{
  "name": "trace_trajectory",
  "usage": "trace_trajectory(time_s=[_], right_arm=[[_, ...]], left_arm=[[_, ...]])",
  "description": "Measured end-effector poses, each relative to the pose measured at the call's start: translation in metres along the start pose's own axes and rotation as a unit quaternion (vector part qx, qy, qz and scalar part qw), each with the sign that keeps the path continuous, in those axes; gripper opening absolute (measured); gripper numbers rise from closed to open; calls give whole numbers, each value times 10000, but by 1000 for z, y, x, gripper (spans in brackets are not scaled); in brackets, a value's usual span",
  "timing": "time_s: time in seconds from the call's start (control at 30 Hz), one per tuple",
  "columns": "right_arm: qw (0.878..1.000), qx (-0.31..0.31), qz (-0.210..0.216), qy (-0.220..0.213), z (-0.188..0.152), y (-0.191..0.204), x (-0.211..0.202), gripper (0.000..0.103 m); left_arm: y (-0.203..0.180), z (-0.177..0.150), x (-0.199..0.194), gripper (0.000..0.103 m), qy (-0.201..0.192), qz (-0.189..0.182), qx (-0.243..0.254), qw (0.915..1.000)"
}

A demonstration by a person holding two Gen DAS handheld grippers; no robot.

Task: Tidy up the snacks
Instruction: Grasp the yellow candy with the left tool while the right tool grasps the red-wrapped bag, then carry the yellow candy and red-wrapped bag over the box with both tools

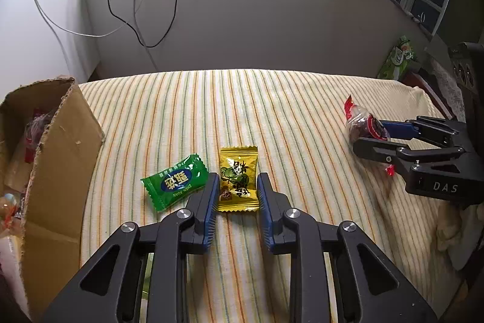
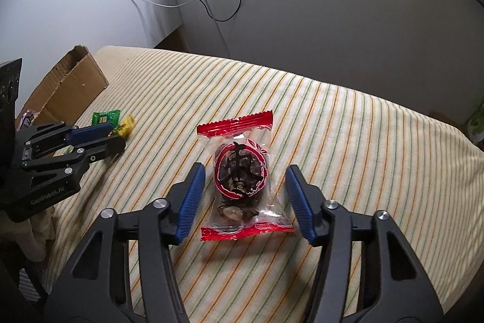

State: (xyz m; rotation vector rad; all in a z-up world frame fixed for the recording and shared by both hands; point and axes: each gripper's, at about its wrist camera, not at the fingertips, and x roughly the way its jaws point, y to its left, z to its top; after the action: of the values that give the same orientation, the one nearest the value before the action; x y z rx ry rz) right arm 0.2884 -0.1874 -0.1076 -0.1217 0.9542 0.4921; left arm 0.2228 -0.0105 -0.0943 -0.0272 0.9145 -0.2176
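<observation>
My left gripper has its jaws narrow, flanking the yellow snack packet; pad contact is hard to confirm. My right gripper stands wider, clear of the red-ended packet (long axis running away from me). The cardboard box is cut off at left, on the striped surface.

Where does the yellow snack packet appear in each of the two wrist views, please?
Left wrist view: the yellow snack packet lies bottom centre, between the left gripper's jaws.
Right wrist view: only its corner shows at mid-left, behind the left gripper.
Shared landmark: the green packet just left of it.
</observation>
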Motion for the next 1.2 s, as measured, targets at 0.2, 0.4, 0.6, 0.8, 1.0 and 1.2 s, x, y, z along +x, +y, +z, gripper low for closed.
trace_trajectory(time_s=[0.2,0.4,0.6,0.8,1.0,1.2], right_arm=[[9999,-39,-87,52,0,4,5,47],[9999,-2,-113,19,0,3,4,39],[9999,24,-96,-24,0,1,-1,35],[9999,103,-84,-95,-2,2,-10,35],[9997,18,-86,-249,0,14,-30,35],[9993,-74,-46,-376,0,31,-45,35]], left_arm=[[-3,1,1,23,-17,94,75,9999],[-6,1,3,23,-37,122,73,9999],[-5,1,-1,22,-117,134,11,9998],[-4,1,-15,22,-254,135,-40,9996],[-6,-3,-39,22,-494,169,-3,9986],[-5,-7,-64,22,-721,231,13,9971]])
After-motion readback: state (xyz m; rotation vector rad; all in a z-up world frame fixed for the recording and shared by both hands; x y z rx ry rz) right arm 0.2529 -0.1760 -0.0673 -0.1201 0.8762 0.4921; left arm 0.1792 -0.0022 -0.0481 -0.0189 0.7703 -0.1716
